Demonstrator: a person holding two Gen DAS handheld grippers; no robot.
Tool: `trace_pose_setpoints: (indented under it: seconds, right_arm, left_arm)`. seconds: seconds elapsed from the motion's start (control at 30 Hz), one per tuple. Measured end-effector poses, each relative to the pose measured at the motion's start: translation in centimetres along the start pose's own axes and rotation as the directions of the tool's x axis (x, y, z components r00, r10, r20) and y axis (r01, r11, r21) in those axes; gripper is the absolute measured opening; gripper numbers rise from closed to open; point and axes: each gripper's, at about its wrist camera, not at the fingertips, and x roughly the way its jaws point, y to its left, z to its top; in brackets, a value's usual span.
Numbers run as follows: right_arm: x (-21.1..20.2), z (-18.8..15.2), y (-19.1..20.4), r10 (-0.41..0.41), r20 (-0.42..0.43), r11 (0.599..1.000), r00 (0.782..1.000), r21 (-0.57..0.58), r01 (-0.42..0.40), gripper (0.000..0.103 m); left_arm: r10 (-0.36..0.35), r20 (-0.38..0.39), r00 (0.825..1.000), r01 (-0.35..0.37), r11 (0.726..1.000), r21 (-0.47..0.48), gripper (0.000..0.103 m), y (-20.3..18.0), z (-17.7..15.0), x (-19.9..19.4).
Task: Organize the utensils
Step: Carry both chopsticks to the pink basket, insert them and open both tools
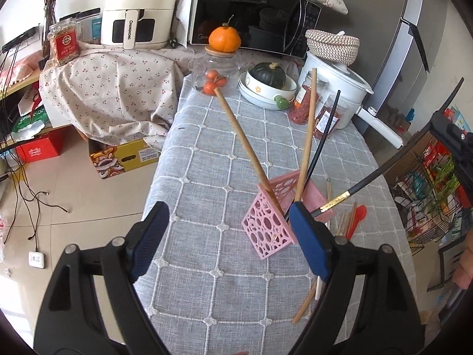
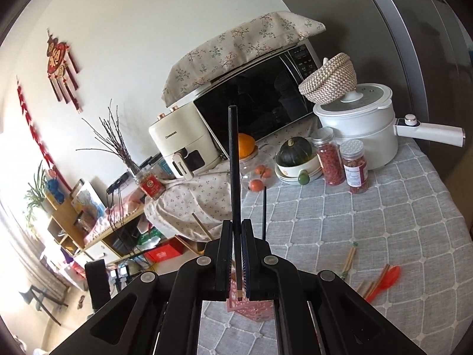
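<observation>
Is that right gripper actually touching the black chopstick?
Touching. The right wrist view shows the right gripper shut on the black chopstick, pads pressing both sides.

"CHANGHONG" reads twice on the cream air fryer [image 1: 139, 11], far ahead-left of the left tool: once across its top front, once vertically down its handle. Same brand shows on the air fryer body and handle in the right wrist view [image 2: 180, 145], ahead-left of the right tool. Microwave [image 1: 251, 14] has a small logo at its lower left door edge, looks like "Midea", not sure. Red-label jar [image 1: 63, 44], the two spice jars [image 1: 322, 118], the red box [image 1: 38, 149] and yellow carton [image 1: 124, 156] on the floor carry print too small to read. Red wall ornament [image 2: 57, 59] bears a character, blurred.
</observation>
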Motion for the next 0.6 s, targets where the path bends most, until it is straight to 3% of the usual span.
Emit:
trace_pose_setpoints:
  seconds: [0.27,0.47,0.6]
  right_arm:
    - [4.8,-1.5,0.0,-0.06,-0.076,0.998,0.995,0.007,0.061,0.006]
    - [6.7,-2.5,-0.4,-0.013,-0.135,1.0,0.991,0.026,0.016,0.01]
    - [5.9,-2.1,-0.6,0.003,-0.118,0.999,0.993,0.039,0.001,0.032]
  left_arm:
    - [0.017,0.005,1.0,-0.017,0.999,0.036,0.084,-0.3,-0.1,0.2]
    - [0.014,0.005,1.0,-0.014,0.999,0.052,0.084,-0.8,-0.3,0.2]
    - [0.008,0.001,1.0,-0.008,0.998,0.063,0.084,-1.2,-0.3,0.2]
